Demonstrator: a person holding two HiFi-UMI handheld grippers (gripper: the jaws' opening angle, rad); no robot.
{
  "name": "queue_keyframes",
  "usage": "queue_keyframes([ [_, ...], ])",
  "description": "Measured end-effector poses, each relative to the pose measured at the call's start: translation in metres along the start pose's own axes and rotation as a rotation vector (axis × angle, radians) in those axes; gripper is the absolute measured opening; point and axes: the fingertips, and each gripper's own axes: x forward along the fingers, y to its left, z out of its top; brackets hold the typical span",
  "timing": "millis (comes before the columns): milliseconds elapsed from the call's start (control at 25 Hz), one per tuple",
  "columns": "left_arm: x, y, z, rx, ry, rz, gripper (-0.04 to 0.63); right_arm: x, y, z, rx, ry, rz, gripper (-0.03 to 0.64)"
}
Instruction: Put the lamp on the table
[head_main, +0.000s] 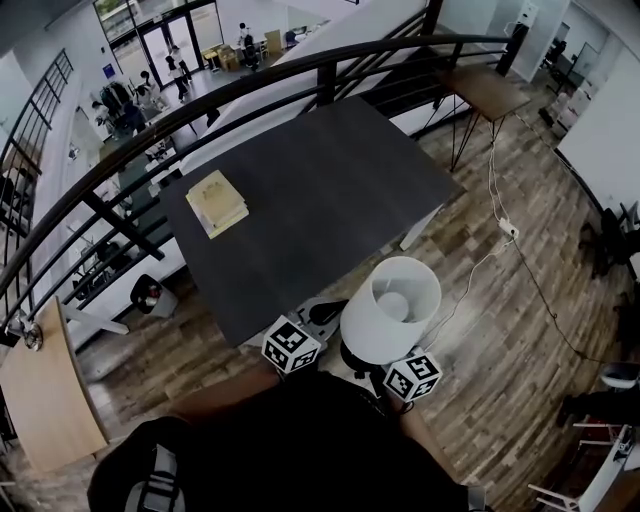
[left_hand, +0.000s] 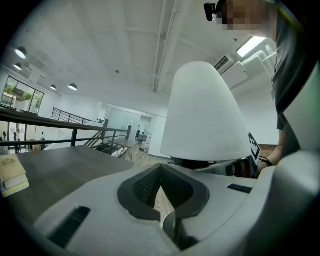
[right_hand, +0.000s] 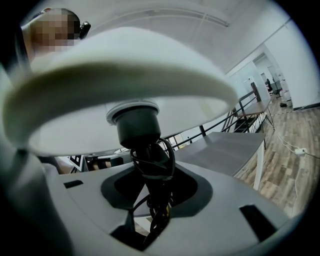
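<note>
A lamp with a white shade (head_main: 390, 310) is held in the air just off the near right corner of the dark grey table (head_main: 320, 190). In the right gripper view, its black stem (right_hand: 150, 165), wrapped in cord, runs between the jaws of my right gripper (right_hand: 155, 200), which is shut on it under the shade (right_hand: 120, 75). My left gripper (left_hand: 161, 200) is shut and holds nothing; the shade (left_hand: 202, 115) rises just beyond it. In the head view the left gripper (head_main: 318, 314) lies at the table's near edge and the right gripper (head_main: 385, 375) sits below the shade.
A yellowish book (head_main: 217, 203) lies on the table's left part. A black railing (head_main: 200, 110) curves behind the table. A small wooden table (head_main: 485, 90) stands at the far right, and a white power strip (head_main: 508, 228) with cords lies on the wood floor.
</note>
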Motion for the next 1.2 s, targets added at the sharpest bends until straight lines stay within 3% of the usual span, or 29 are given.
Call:
queue_keyframes([
  [440,0.016,0.074,0.013,-0.036,-0.007,0.037,0.009,0.071,-0.022,0.018,0.001,0.04,0.033,0.141],
  [680,0.021,0.14,0.032,-0.042,-0.014,0.051,0.009,0.141,-0.034,0.04,-0.001,0.062,0.055,0.141],
  [920,0.002,0.211,0.064,-0.038,-0.047,0.097,0.009,0.211,-0.026,0.075,-0.021,0.043,0.075,0.141],
  [1200,-0.039,0.267,0.077,-0.044,-0.106,0.189,0.009,0.276,-0.002,0.087,-0.054,0.069,0.151,0.141],
])
